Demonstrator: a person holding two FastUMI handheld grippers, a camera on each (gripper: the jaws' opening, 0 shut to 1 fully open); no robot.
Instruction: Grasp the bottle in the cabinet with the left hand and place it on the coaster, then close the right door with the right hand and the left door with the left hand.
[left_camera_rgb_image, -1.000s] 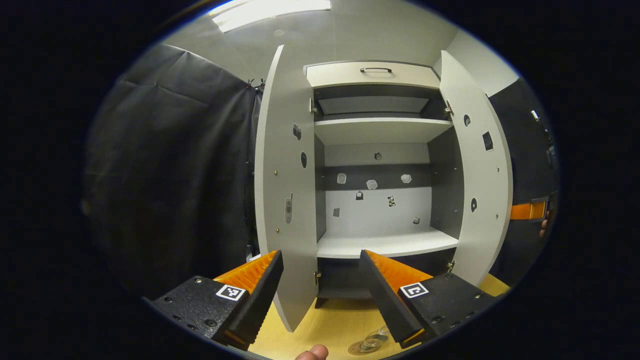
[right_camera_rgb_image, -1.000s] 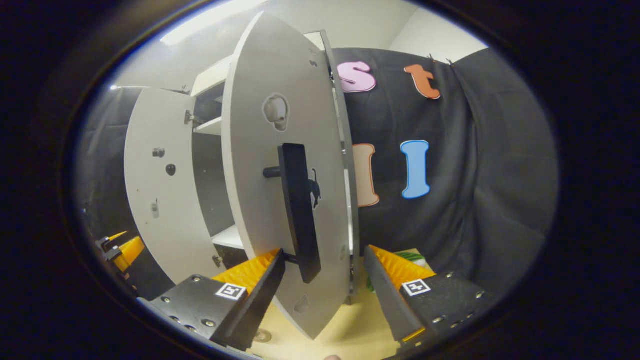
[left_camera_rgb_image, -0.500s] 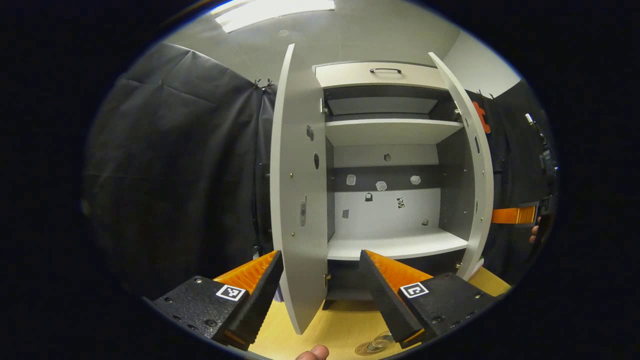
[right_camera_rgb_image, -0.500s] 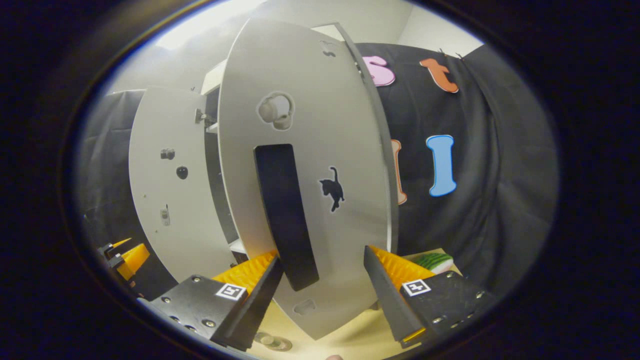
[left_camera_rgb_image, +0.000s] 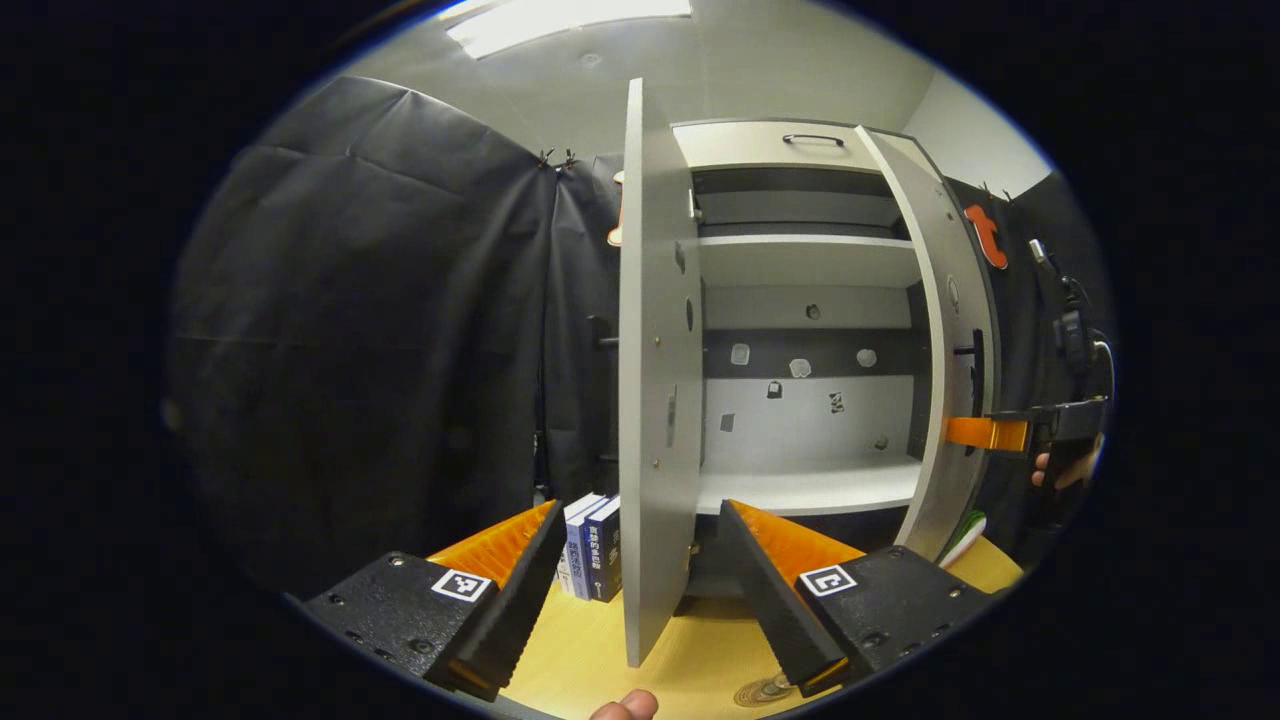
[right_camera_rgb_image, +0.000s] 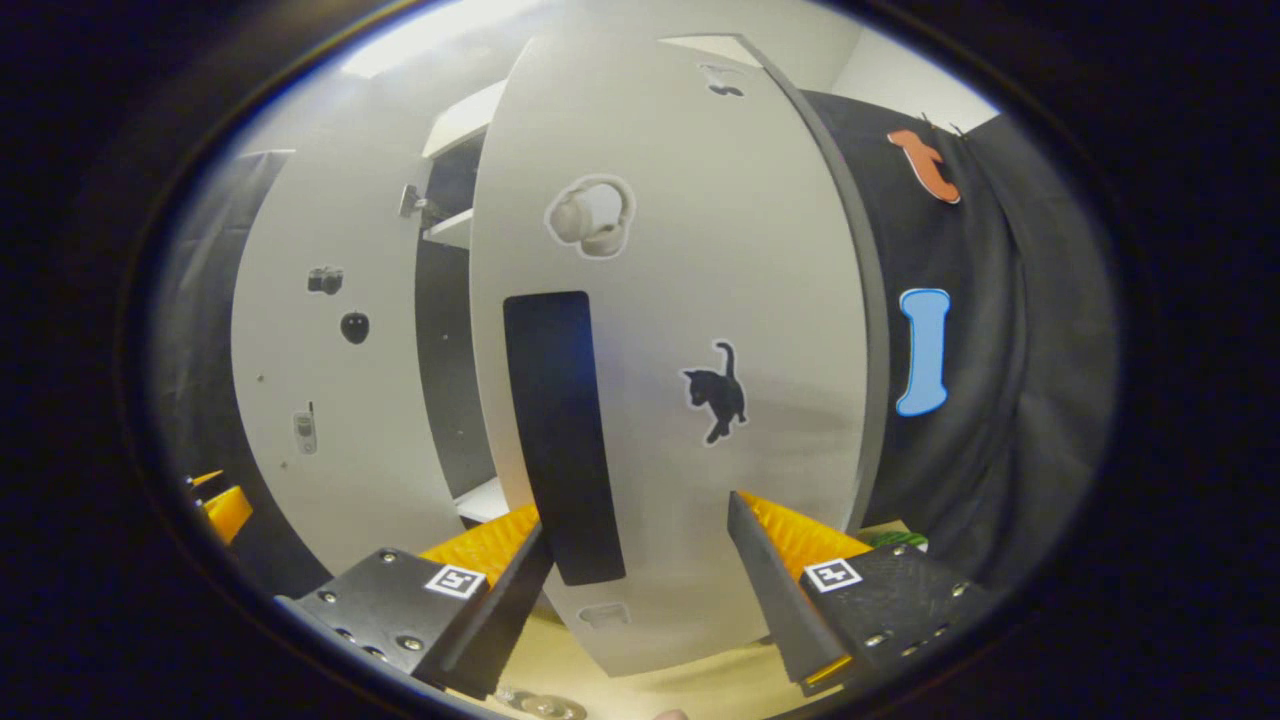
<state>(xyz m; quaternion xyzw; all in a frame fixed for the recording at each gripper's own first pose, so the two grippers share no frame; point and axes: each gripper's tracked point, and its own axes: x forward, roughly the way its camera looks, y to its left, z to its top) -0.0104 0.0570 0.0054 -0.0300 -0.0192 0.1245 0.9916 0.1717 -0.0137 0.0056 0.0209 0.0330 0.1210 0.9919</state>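
- Currently the right gripper (right_camera_rgb_image: 640, 560) stands with its fingers spread wide and holding nothing, the right door (right_camera_rgb_image: 680, 380) close in front of them; judging by how things lie, the step in hand is closing that door.
- One risk is that the door's long dark handle (right_camera_rgb_image: 560, 430), which sits just beside one finger, catches on it, so the push would turn into a snag or a sideways scrape.
- Another is that the door does not close fully: in the left gripper view the right door (left_camera_rgb_image: 950, 330) stands part-way closed with the cabinet (left_camera_rgb_image: 800, 490) still open behind it, and a weak push may leave it ajar.
- The left gripper (left_camera_rgb_image: 640, 570) is also wide open and empty, with the edge of the left door (left_camera_rgb_image: 655, 400) standing between its fingers; I judge that if this hand swings early, the two doors or the two grippers could meet.
- The bottle (left_camera_rgb_image: 768, 688) appears as a clear shape at the bottom edge of the left gripper view, seemingly on the round coaster (left_camera_rgb_image: 750, 694) on the wooden table (left_camera_rgb_image: 690, 650); it is mostly hidden by a finger, so I cannot tell how squarely it stands. A low sweep of the left hand could knock it.
- Count: two doors, both still open; one handle seen on each door; two grippers; one bottle; one coaster.
- Some books (left_camera_rgb_image: 590, 545) stand beside the cabinet; the count is unclear, roughly three spines.
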